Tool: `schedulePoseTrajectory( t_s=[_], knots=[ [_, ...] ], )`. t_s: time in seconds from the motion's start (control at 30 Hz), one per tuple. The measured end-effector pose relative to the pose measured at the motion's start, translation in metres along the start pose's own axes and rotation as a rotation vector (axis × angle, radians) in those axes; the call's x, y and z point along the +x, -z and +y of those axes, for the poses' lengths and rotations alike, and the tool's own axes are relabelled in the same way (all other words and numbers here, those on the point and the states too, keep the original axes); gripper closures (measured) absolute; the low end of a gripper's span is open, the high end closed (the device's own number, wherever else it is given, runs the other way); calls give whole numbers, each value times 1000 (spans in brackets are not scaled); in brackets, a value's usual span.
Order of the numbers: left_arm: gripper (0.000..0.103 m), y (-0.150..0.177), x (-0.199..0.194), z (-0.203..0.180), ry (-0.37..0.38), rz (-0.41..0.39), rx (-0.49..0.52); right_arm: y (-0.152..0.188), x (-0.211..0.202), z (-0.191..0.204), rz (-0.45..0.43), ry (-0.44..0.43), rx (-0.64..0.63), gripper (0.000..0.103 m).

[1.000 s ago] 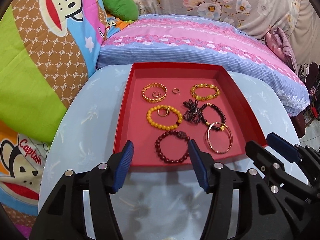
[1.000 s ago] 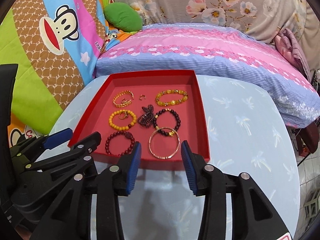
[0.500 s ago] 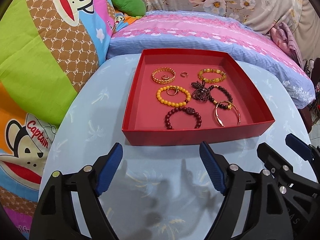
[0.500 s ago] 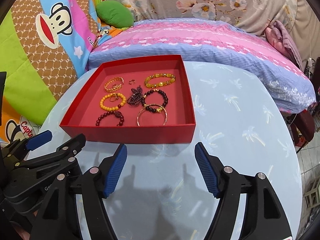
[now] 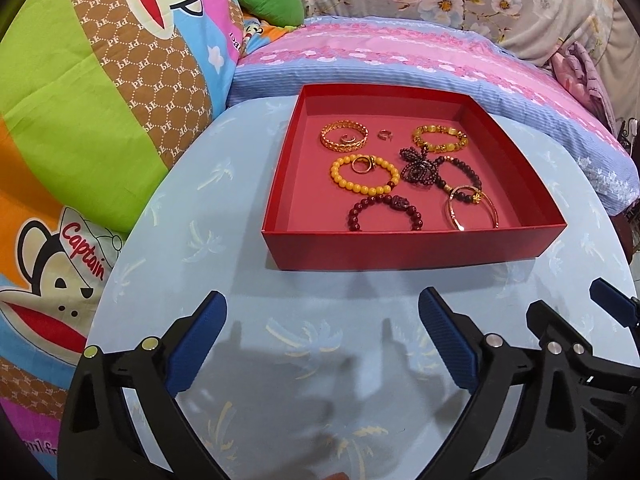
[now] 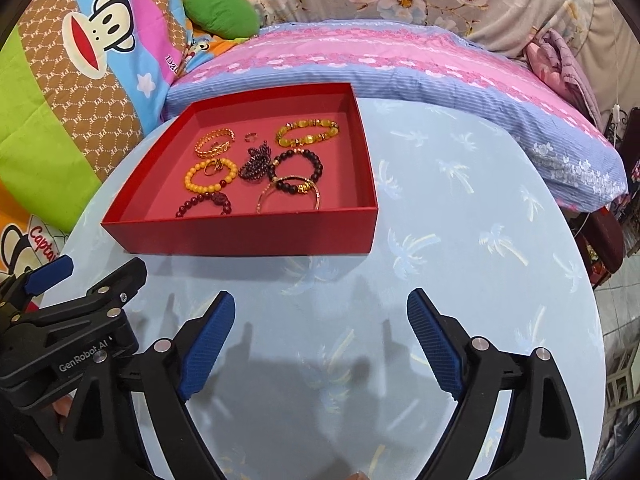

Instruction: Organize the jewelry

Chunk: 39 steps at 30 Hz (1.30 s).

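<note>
A red tray (image 5: 400, 250) on the round blue table holds several pieces. Among them are a gold chain bracelet (image 5: 326, 142), a yellow bead bracelet (image 5: 362, 191), a dark red bead bracelet (image 5: 400, 202) and a gold bangle (image 5: 450, 212). My left gripper (image 5: 322, 300) hovers over bare tablecloth short of the tray's near wall. Its jaws are opening, with nothing between them. In the right wrist view my right gripper (image 6: 320, 298) stands beside it, right of the tray (image 6: 240, 238). Its jaws are also opening and hold nothing. Each view shows the other gripper at its edge (image 5: 568, 300) (image 6: 98, 266).
A cartoon-monkey quilt (image 5: 100, 100) rises at the table's left. A pink and blue striped pillow (image 5: 400, 56) lies behind the tray, with a green cushion (image 5: 268, 0) beyond it. The tablecloth (image 6: 460, 220) ends at a round edge on the right, with floor past it.
Both grippers have drawn back from over the tray's near edge and sunk lower, so the tray now lies farther ahead. Both pairs of jaws have spread much wider.
</note>
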State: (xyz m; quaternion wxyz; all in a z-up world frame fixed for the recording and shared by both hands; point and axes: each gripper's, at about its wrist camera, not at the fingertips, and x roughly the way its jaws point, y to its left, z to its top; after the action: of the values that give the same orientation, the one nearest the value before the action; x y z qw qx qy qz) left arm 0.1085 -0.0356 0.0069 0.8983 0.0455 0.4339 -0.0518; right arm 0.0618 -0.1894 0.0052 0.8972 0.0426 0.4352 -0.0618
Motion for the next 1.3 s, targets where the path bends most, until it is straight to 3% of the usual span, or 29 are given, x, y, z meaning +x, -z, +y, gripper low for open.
schedulePoseTrajectory(
  t_s=[0.27,0.53,1.3],
  knots=[
    [10,5,4,-1,-12,14,4,5,3,-2,-2,14,-4,13],
    [10,7,6,-1,-24,18,-6,7,-1,1,-48,43,-21,13],
    [9,7,8,1,-32,14,-12,8,2,-4,-48,45,8,7]
  ],
)
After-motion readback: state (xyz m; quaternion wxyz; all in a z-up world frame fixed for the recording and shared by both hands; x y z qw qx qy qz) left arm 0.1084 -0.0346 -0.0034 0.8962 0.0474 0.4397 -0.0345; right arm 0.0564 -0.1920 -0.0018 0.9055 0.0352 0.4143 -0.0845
